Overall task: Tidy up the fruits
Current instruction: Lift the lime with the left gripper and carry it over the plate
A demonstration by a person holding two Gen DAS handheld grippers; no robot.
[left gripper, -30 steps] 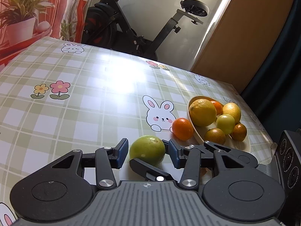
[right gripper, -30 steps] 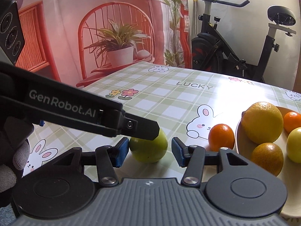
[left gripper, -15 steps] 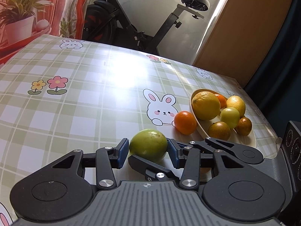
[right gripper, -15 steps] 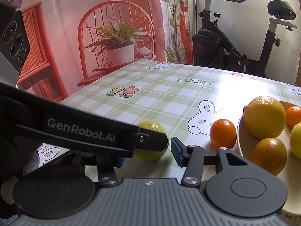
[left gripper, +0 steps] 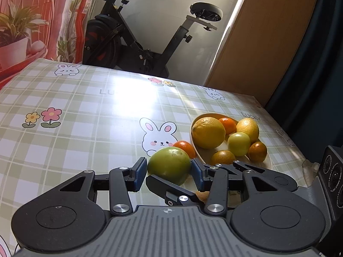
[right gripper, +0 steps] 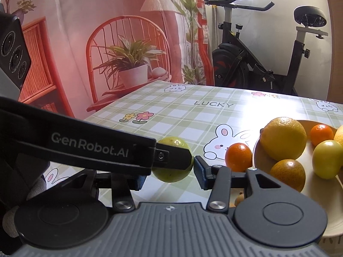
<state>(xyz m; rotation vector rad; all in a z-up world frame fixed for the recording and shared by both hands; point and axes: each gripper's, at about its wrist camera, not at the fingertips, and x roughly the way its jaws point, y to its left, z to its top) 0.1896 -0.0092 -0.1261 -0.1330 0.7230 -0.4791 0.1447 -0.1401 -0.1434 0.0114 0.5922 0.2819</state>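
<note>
Green fruit [left gripper: 169, 165]: round, between gripper pads.
Small orange [left gripper: 184, 147]: on tablecloth, touching bowl.
Bowl [left gripper: 198, 152]: holds six citrus fruits.

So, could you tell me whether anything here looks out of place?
A small orange lies on the tablecloth beside the bowl, not in it with the others. Odder: the left gripper and right gripper both straddle one green fruit, the right's jaws closing around it.

Exercise bike [left gripper: 137, 40] is standing just behind checked tablecloth [left gripper: 85, 107]; potted plant [right gripper: 133, 68] is sitting on red chair [right gripper: 120, 42] beside tablecloth's far-left corner.
</note>
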